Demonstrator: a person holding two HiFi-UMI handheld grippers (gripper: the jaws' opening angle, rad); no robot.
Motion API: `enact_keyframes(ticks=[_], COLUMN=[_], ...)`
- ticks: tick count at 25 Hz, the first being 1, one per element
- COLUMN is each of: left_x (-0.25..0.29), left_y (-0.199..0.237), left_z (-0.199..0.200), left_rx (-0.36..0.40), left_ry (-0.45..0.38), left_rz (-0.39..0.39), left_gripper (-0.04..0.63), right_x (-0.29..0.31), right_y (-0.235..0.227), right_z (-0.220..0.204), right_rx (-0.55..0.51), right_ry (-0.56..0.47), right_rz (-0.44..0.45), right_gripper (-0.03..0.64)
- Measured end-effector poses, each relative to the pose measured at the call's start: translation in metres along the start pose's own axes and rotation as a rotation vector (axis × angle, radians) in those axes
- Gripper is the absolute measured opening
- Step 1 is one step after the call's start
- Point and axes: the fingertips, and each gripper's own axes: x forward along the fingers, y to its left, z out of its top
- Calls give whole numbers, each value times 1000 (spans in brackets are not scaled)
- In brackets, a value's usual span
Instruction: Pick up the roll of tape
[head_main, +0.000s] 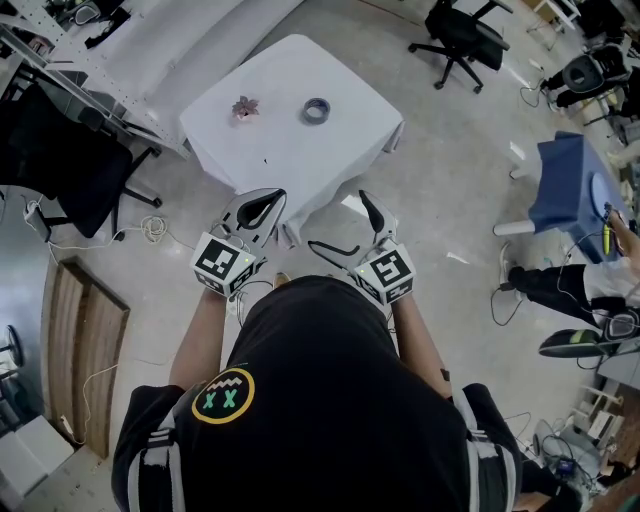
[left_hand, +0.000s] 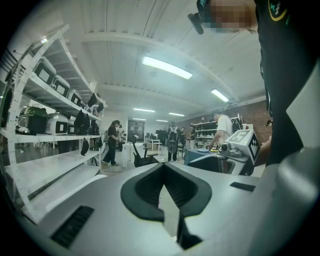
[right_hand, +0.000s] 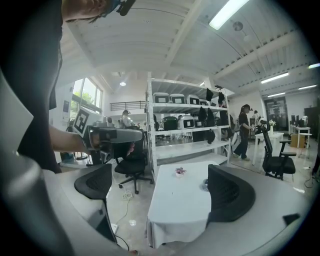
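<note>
**Position of the work piece.** The roll of tape (head_main: 317, 110) lies flat on the white cloth of the table (head_main: 290, 150). It sits toward the far side, to the right of a small pink ornament (head_main: 245, 106) and apart from it. Nothing touches the roll. The table stands across open floor from us, well apart from both tools.

**Left gripper.** We hold the left gripper (head_main: 262, 205) close to the body. In the left gripper view its jaws meet at the tips and hold nothing (left_hand: 163, 167). That view looks out over the room toward the shelves (left_hand: 50, 125) and ceiling lights, not at the table. From this we judge that the tool is parked, closed so that it stays compact and out of the way.

**Right gripper.** We hold the right gripper (head_main: 352, 225) at the same height, with its jaws spread wide and nothing between the pads. In the right gripper view the table fills the gap between the jaws (right_hand: 160, 187). The ornament (right_hand: 179, 171) shows near the middle. The roll (right_hand: 205, 186) shows just at the inner edge of the right-hand pad and is partly covered by it. We judge that this tool is the one readied for the pick, since it is already open and aimed at the table.

**Stage.** The pick has not begun, and the approach to the table comes first. The roll lies flat, so we expect the jaws will need to come down across its rim.
</note>
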Motion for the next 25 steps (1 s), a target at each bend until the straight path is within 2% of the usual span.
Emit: enact_keyframes(ticks=[13, 25], left_x=[30, 68], left_y=[-54, -43], left_z=[-2, -6], left_rx=[17, 29], left_ry=[47, 67], left_rz=[13, -2], left_gripper=[15, 14], right_x=[-47, -43], right_y=[-24, -64], right_z=[-19, -22], right_rx=[7, 31], right_ry=[-32, -49], right_rz=[33, 9], right_gripper=[598, 598])
